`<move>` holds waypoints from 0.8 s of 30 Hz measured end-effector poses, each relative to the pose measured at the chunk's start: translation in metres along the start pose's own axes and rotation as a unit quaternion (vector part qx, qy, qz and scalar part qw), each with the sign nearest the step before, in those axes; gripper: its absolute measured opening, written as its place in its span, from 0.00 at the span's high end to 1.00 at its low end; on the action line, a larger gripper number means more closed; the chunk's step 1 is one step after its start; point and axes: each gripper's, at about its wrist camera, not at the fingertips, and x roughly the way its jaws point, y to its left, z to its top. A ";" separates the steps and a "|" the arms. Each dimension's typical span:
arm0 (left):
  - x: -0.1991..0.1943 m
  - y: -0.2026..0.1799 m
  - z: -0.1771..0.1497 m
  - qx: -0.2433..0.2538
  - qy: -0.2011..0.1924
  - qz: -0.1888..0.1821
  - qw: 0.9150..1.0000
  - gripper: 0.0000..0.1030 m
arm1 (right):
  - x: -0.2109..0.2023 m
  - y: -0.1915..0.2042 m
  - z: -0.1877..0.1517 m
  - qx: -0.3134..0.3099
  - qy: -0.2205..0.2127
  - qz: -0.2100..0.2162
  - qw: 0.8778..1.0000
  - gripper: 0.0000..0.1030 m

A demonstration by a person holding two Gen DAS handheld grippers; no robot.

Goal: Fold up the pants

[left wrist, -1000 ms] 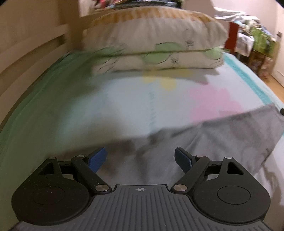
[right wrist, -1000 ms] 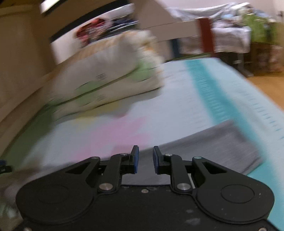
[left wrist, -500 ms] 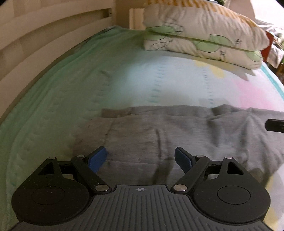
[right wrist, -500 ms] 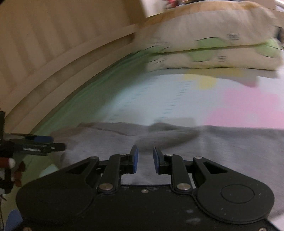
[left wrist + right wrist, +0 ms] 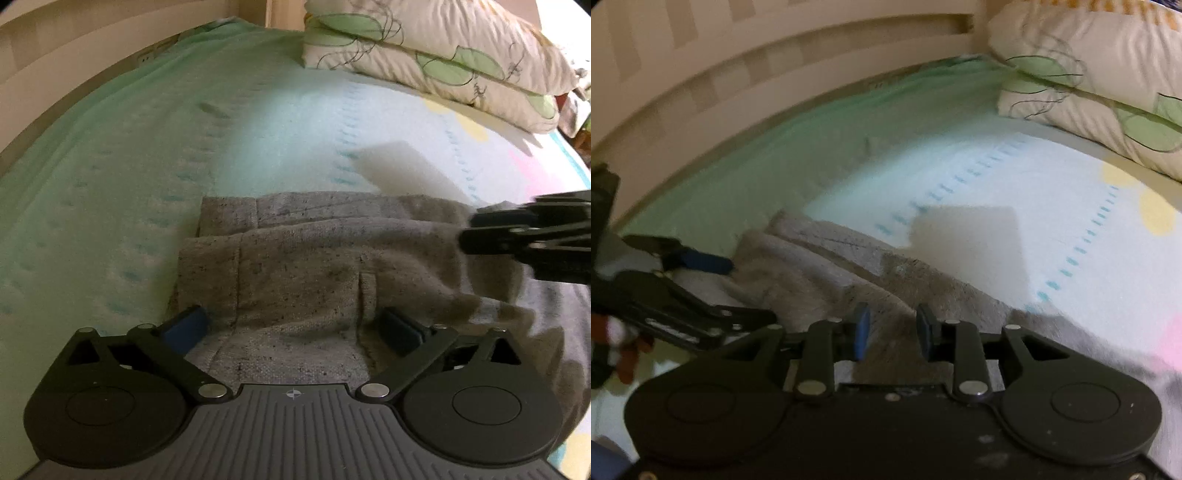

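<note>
Grey pants [image 5: 303, 266] lie flat on the bed, leg ends doubled one over the other at the left. My left gripper [image 5: 293, 326] is open wide, its blue pads low over the near edge of the cloth, holding nothing. My right gripper [image 5: 892, 330] hovers just above the pants [image 5: 827, 266], jaws open with a moderate gap, no cloth between them. The right gripper also shows at the right edge of the left wrist view [image 5: 532, 236], and the left gripper at the left of the right wrist view [image 5: 683, 291].
The bed sheet [image 5: 155, 140] is pale green and white with pastel spots. Two leaf-print pillows [image 5: 443, 62] are stacked at the head. A beige striped wall or headboard [image 5: 738, 74] runs along the far side.
Both grippers have swung left along the pants to the doubled end and come lower. The right jaws have opened wider than before. The left stays open.
</note>
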 end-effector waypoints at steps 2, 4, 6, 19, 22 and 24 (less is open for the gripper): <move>-0.011 0.001 -0.004 0.001 -0.022 -0.005 1.000 0.01 | 0.010 0.000 0.004 -0.012 0.005 0.002 1.000 0.68; -0.025 0.005 -0.009 -0.003 -0.039 -0.004 0.999 0.01 | 0.018 -0.001 0.006 -0.024 0.014 0.012 1.000 0.67; -0.038 0.009 -0.013 -0.007 -0.050 -0.001 0.999 0.01 | 0.027 -0.002 0.007 -0.033 0.025 0.026 0.999 0.66; -0.062 0.014 -0.016 -0.026 -0.062 0.001 0.998 0.01 | 0.034 0.013 0.007 -0.082 0.041 0.062 0.994 0.68; -0.065 0.013 -0.017 -0.028 -0.066 -0.003 0.997 0.01 | 0.028 0.019 0.004 -0.087 0.038 0.067 0.993 0.95; -0.070 0.010 -0.017 -0.022 -0.074 -0.005 0.997 0.01 | 0.012 0.025 0.003 -0.100 0.010 0.056 0.993 0.96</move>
